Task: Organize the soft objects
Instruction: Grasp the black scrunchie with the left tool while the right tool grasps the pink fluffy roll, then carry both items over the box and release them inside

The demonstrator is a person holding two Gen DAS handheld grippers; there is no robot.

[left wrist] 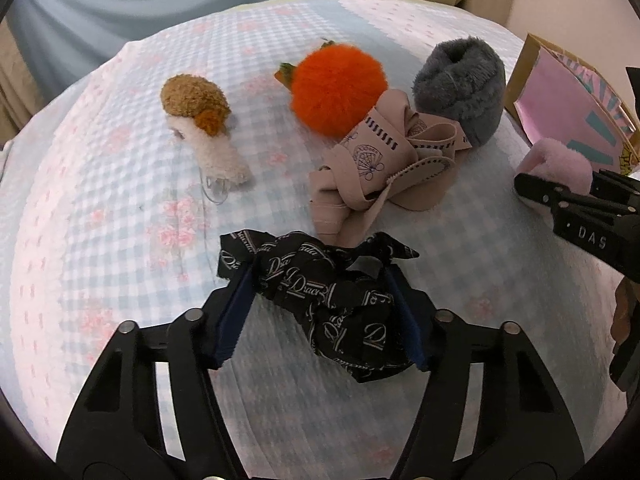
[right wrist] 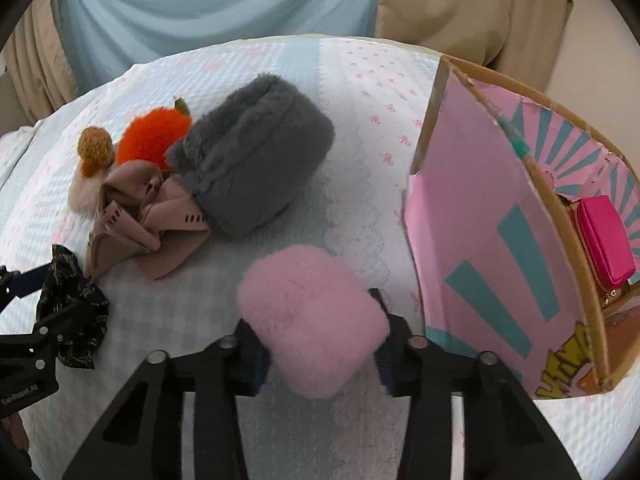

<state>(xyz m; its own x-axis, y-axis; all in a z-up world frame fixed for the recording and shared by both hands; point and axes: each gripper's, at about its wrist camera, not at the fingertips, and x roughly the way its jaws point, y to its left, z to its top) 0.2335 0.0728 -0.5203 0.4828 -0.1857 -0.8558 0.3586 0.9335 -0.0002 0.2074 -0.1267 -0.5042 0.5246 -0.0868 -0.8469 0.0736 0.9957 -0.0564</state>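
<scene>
On the bedspread (left wrist: 120, 208), left gripper (left wrist: 324, 300) fingers pinching black scarf (left wrist: 320, 280), right gripper (right wrist: 320, 344) fingers pinching pink pouch (right wrist: 312, 320), magenta case (right wrist: 606, 240) visible only rightward.

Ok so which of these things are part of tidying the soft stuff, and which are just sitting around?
Part of the job:
black printed scarf
pink fluffy item
grey fluffy item
beige cloth
orange pom-pom
brown plush toy
cardboard box

Just there:
bedspread
curtains

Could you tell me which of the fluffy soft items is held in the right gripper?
The pale pink fluffy pouch, clamped in the right gripper; the grey furry pouch and orange pompom lie free.
</scene>
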